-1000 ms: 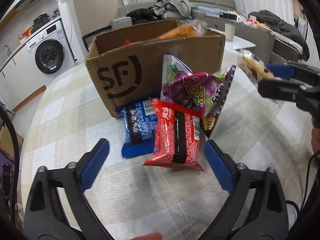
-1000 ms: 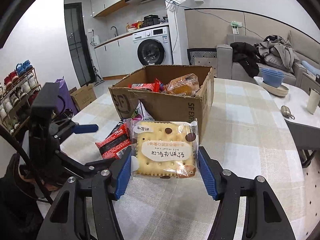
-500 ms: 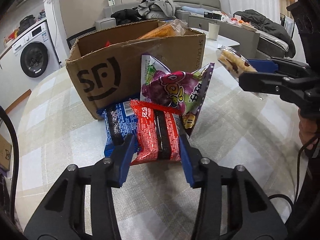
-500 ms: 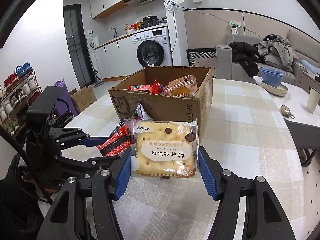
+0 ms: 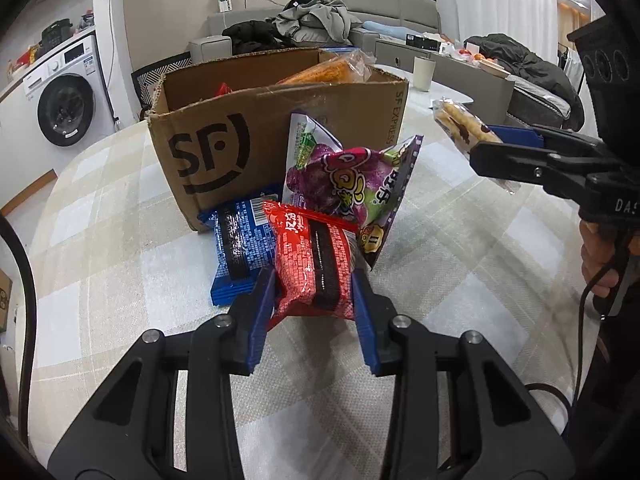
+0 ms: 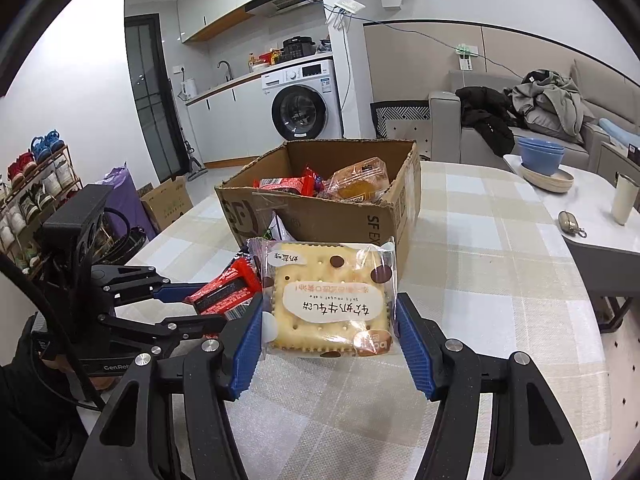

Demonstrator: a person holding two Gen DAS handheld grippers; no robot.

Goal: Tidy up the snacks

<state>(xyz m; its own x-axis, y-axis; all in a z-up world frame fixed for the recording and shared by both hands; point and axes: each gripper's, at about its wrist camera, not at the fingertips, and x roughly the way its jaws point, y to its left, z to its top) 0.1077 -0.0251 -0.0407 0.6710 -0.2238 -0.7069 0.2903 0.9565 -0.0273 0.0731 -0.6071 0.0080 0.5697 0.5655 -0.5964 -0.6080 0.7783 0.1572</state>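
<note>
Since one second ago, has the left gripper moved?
Yes. The left gripper advanced toward the cardboard box, its jaws closing on the red snack packet.

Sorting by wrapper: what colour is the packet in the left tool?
Red with a black stripe, clearest in the left wrist view.

Left hand-held gripper [image 5: 314, 280] just closing (right [image 6: 328, 316] clamped).

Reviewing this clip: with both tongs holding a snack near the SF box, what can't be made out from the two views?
- Cardboard box contents: both views show only a red packet and a bun in clear wrap on top; the walls hide the rest.
- Blue packet: left wrist view, its right part is covered by the red packet that the left tongs have just closed on.
- Purple candy bag: right wrist view, almost wholly behind the cracker pack in the right tongs.
</note>
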